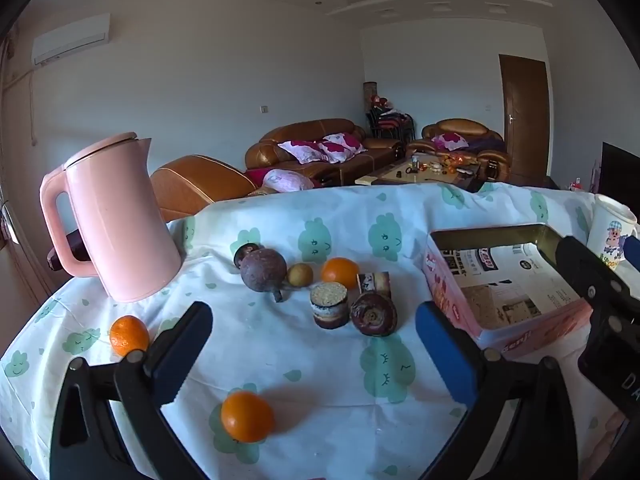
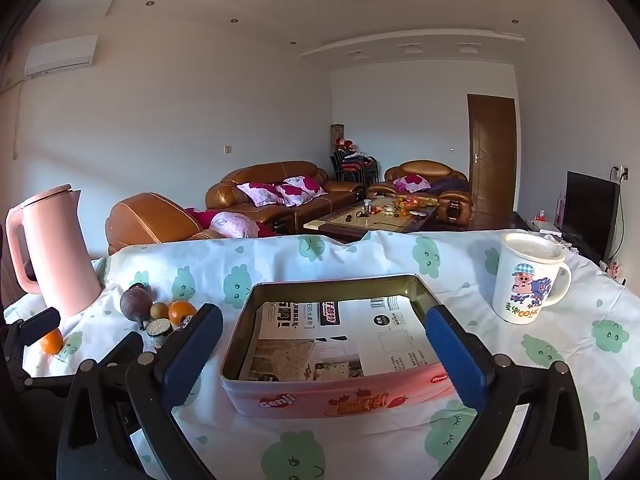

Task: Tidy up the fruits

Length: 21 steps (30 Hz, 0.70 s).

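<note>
My left gripper (image 1: 314, 322) is open and empty above the tablecloth. An orange (image 1: 247, 416) lies just in front of it, between its fingers. Another orange (image 1: 129, 335) lies at the left and a third orange (image 1: 340, 273) further back. A dark purple fruit (image 1: 263, 270), a small brown fruit (image 1: 300, 275), a cut dark fruit (image 1: 373, 314) and a round cake piece (image 1: 329, 305) sit mid-table. A pink tin (image 2: 336, 396), holding only paper, stands at the right. My right gripper (image 2: 322, 342) is open and empty above the tin.
A pink kettle (image 1: 116, 220) stands at the table's left back. A white cartoon mug (image 2: 526, 280) stands right of the tin. The table's far edge (image 2: 360, 240) drops off to a living room with sofas.
</note>
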Motion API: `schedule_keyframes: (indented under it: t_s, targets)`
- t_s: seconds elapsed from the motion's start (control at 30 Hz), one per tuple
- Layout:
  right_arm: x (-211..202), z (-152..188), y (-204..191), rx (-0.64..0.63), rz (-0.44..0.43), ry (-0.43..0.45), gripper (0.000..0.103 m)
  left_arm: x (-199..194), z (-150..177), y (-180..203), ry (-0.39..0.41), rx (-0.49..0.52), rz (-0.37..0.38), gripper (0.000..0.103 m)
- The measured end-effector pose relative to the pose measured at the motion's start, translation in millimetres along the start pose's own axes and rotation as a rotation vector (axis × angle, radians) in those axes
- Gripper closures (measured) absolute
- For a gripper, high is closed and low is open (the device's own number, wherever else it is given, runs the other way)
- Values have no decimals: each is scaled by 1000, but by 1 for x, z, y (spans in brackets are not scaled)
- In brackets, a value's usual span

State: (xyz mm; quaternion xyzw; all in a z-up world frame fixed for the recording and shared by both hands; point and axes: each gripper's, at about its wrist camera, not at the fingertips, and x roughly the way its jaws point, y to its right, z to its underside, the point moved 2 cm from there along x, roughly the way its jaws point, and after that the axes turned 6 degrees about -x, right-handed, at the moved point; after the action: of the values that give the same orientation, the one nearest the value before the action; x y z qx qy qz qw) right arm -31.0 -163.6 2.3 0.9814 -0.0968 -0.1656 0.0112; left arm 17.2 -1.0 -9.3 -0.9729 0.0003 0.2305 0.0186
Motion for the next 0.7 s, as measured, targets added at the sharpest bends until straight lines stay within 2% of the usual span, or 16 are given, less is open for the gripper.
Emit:
schedule_keyframes:
  t_s: [0.13, 0.23, 0.7]
  targets:
    - [1, 1, 0, 4, -4, -1, 1, -5, 4, 15, 10, 20, -9, 0]
    - [3, 1, 1, 1, -3, -5, 1, -11, 4, 3, -1, -32, 22, 0]
    - [1, 1, -2, -11, -2, -2, 1, -8, 5, -9, -17, -18, 33, 0]
